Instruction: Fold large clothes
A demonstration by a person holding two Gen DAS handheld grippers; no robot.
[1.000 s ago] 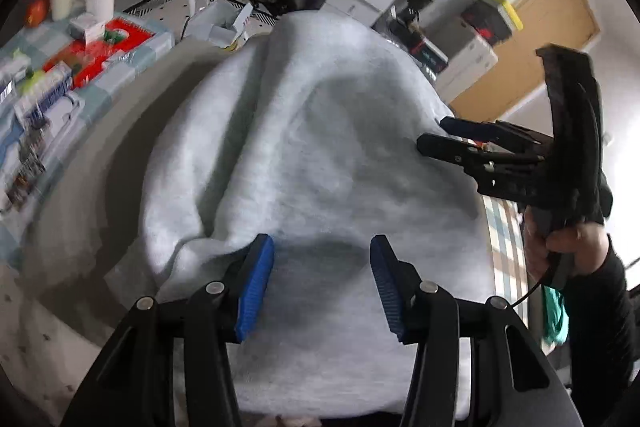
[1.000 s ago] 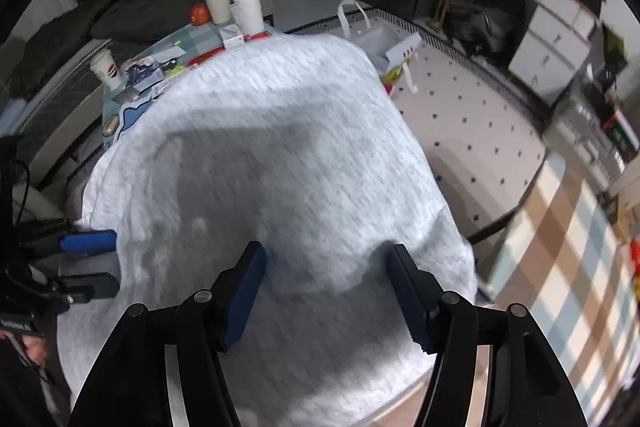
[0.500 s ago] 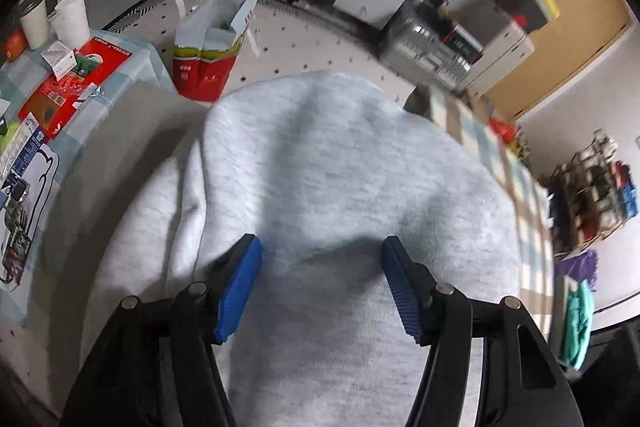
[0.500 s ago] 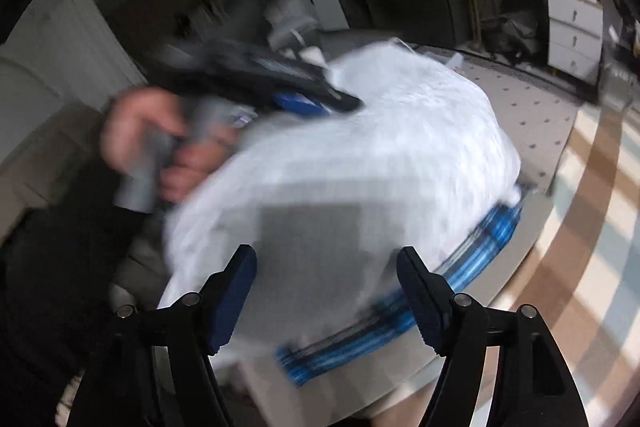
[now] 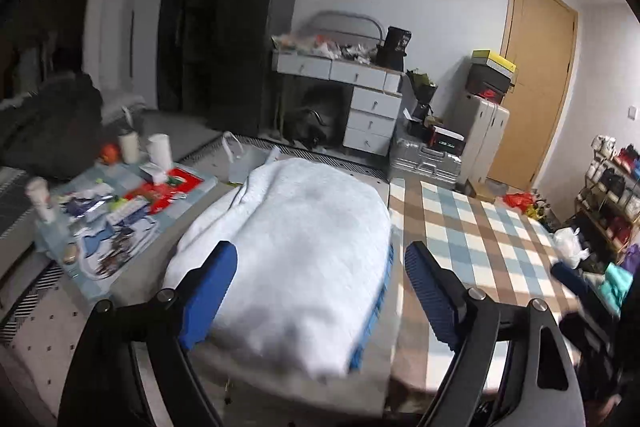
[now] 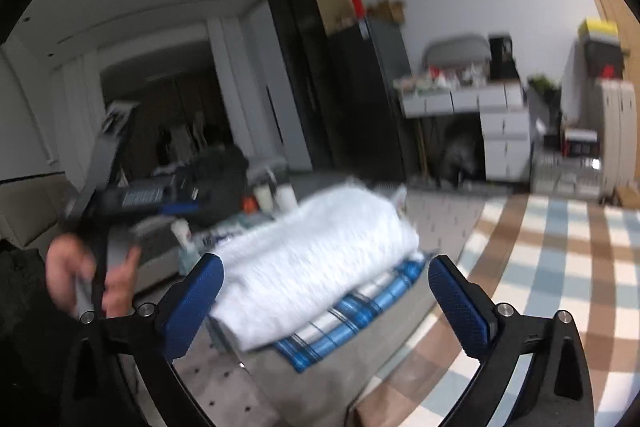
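Both grippers are now drawn back from the folded white garment, which is left lying atop a blue plaid garment on the grey surface. Left gripper and right gripper are held wide, nothing gripped. A white bag is seen beyond; contents indiscernible.

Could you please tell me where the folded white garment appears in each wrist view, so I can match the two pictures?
Left wrist view: folded white garment lies centre, lower middle, beyond the open fingers.
Right wrist view: it sits centre, atop a blue plaid garment.
Shared landmark: the white drawer desk at the far wall.
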